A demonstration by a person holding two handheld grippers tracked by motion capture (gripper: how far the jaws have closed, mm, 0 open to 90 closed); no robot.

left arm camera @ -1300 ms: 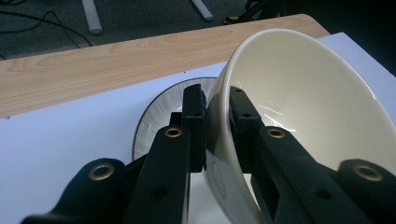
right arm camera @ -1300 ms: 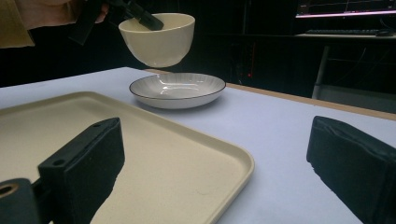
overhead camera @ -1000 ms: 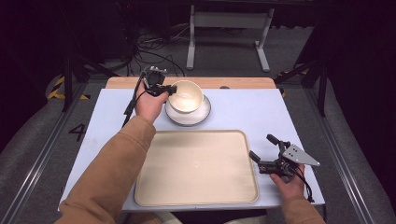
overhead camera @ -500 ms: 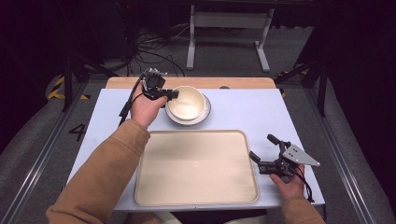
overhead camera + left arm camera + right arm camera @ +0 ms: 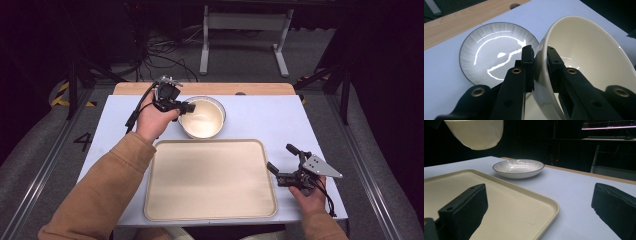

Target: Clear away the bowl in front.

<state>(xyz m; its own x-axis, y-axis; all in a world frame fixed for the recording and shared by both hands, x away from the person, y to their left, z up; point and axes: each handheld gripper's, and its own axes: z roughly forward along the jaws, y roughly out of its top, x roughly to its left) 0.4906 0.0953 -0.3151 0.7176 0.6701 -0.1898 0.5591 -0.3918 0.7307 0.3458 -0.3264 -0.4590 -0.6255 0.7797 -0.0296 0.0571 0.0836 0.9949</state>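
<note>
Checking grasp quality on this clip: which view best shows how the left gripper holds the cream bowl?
The left gripper view: its jaws pinch the cream bowl by the rim, one inside, one outside, above the grey plate. The high view shows the left gripper at the bowl's edge, small. The right gripper view shows the bowl's underside, lifted.

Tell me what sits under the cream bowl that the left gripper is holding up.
The cream bowl hangs lifted, its rim pinched by the left gripper. Under and beside it the grey-striped plate lies empty on the table. The bowl covers the plate's near edge in the left gripper view.
</note>
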